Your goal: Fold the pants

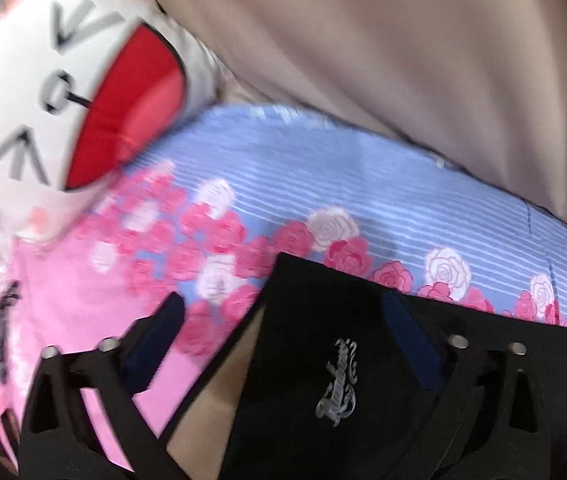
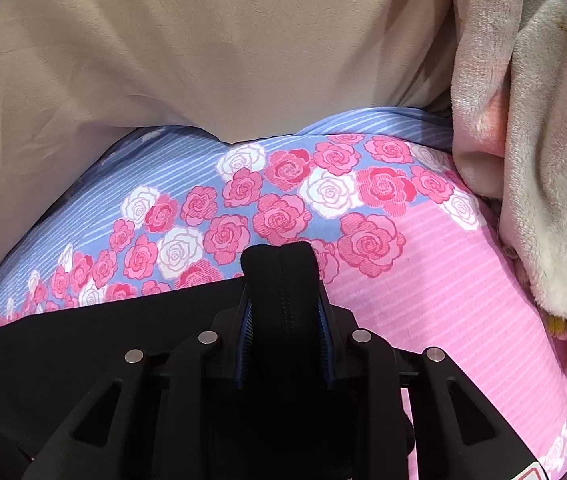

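My right tool (image 2: 283, 276) is clamped on a bunched fold of the black pants (image 2: 63, 360). My left tool (image 1: 283, 320) is spread, the pants' logo panel between its fingers. Pants lie on the rose-print sheet (image 2: 423, 272); beige cushion (image 2: 203, 60) behind.

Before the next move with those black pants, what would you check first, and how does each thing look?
1. Right gripper clamped on the black pants: ok.
2. Left gripper closed on the pants: not ok, its jaws are apart, cloth lying between them.
3. Silver logo facing up: ok.
4. Pants lying flat: cannot tell.
5. Cartoon-face pillow clear of the pants: ok.
6. Floral bedsheet smooth beneath: ok.
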Action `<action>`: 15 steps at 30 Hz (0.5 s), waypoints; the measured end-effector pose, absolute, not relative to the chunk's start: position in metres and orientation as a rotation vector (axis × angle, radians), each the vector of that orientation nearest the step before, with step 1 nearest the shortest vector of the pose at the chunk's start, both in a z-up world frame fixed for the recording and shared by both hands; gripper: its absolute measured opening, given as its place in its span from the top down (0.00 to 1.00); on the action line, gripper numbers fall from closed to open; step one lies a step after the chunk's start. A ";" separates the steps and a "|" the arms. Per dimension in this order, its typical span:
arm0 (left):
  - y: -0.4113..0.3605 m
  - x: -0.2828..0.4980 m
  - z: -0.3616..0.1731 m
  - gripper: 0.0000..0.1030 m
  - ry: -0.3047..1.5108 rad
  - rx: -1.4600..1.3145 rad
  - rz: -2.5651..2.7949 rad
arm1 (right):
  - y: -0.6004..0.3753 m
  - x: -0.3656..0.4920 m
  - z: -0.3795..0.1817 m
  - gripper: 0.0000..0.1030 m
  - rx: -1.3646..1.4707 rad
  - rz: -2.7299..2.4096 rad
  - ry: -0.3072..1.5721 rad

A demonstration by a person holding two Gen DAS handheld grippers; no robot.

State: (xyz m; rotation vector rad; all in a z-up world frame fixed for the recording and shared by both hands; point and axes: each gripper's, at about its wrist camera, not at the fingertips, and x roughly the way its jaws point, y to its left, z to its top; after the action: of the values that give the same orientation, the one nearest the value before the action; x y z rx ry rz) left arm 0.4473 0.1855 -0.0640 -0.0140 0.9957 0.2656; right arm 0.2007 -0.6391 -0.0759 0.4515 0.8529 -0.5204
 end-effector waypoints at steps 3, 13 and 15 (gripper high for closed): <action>0.189 0.451 -0.068 0.76 1.042 -0.094 0.214 | -0.638 0.203 -0.074 0.74 0.460 -0.533 0.851; 0.178 0.369 0.033 0.95 0.844 -0.106 0.060 | -0.615 0.168 -0.021 0.76 0.435 -0.508 0.716; 0.180 0.337 0.056 0.95 0.797 -0.101 0.012 | -0.607 0.152 -0.006 0.76 0.429 -0.487 0.678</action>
State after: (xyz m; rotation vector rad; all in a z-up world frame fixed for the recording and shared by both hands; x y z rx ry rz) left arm 0.3368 0.1804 0.0556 -0.1006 0.7974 0.0121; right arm 0.1517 -0.6066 -0.0056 0.4287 0.6781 -0.4874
